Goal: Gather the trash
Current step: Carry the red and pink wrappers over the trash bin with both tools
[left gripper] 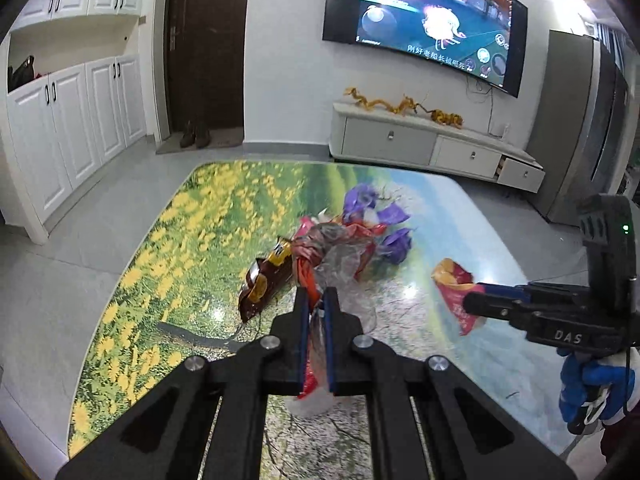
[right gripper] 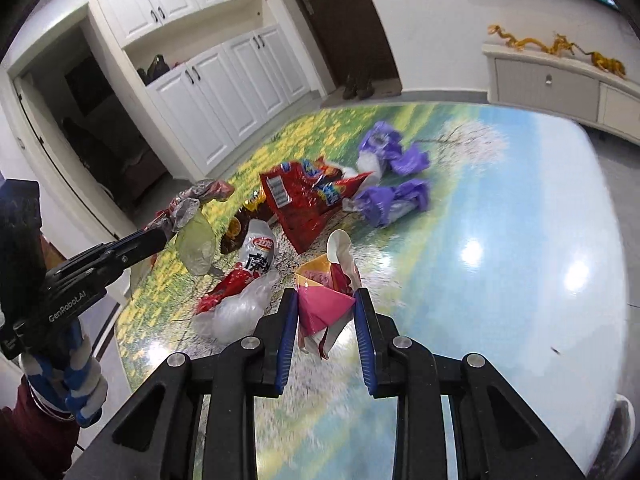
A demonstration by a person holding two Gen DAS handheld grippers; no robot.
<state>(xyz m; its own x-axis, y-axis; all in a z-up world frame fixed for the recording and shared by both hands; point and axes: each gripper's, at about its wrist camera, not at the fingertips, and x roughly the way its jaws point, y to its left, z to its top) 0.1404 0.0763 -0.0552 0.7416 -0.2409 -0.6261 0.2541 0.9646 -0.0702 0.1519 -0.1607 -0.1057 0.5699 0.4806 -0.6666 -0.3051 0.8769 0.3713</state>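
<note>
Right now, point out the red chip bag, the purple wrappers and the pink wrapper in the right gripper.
Red chip bag (right gripper: 298, 204): right wrist view, printed front.
Purple wrappers (right gripper: 394, 196): right wrist view, nearer crumpled one.
Pink wrapper (right gripper: 324, 306): right wrist view, flat pink face.

Black linkage grippers, blue-padded fingers (left gripper: 329, 336), silver screws, blue-and-white glove (right gripper: 76, 380), maroon sleeve (right gripper: 28, 432)

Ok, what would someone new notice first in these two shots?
The heap of wrappers mid-table, red and purple, on the glossy meadow-print tabletop. Both grippers already hold trash: the left gripper pinches a clear bag, the right gripper a pink-yellow wrapper. A big TV glows behind.
</note>
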